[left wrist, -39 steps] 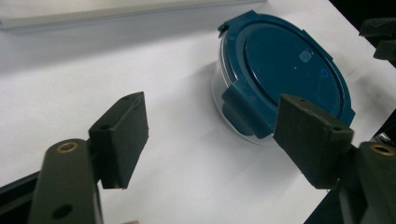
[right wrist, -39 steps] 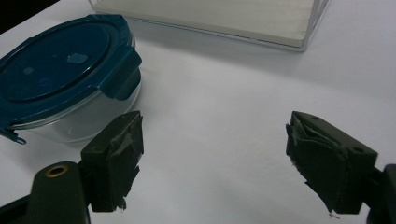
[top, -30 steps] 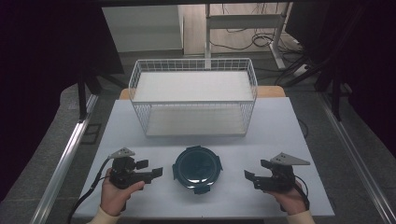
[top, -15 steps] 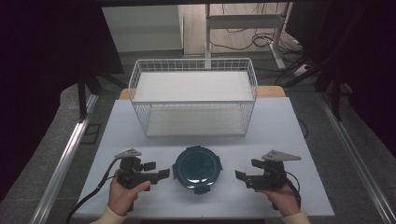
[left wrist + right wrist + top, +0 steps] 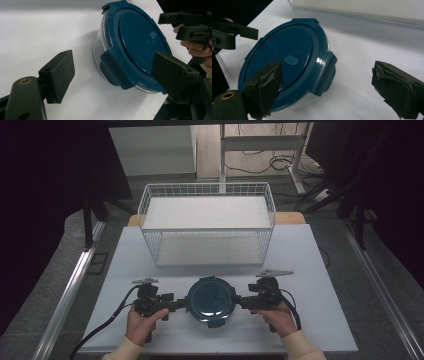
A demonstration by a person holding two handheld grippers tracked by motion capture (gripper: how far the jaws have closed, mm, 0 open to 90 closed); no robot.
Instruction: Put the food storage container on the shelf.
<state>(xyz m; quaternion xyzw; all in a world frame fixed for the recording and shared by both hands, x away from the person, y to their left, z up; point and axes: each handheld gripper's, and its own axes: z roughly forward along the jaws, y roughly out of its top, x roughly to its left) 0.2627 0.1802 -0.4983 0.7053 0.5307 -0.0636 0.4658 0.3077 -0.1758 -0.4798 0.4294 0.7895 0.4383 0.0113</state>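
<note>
round container (image 5: 211, 299) lidded (blue lid (image 5: 140, 47)), contents unseen; wire basket (image 5: 150, 207) behind.

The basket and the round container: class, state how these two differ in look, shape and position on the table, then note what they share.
The basket is white open wire; the container has a solid dark blue lid over a clear body. The basket is rectangular and open-topped; the container is round and closed by its lid. The basket stands at the far side; the container sits near the person, between two open grippers. Both rest on the white table.
</note>
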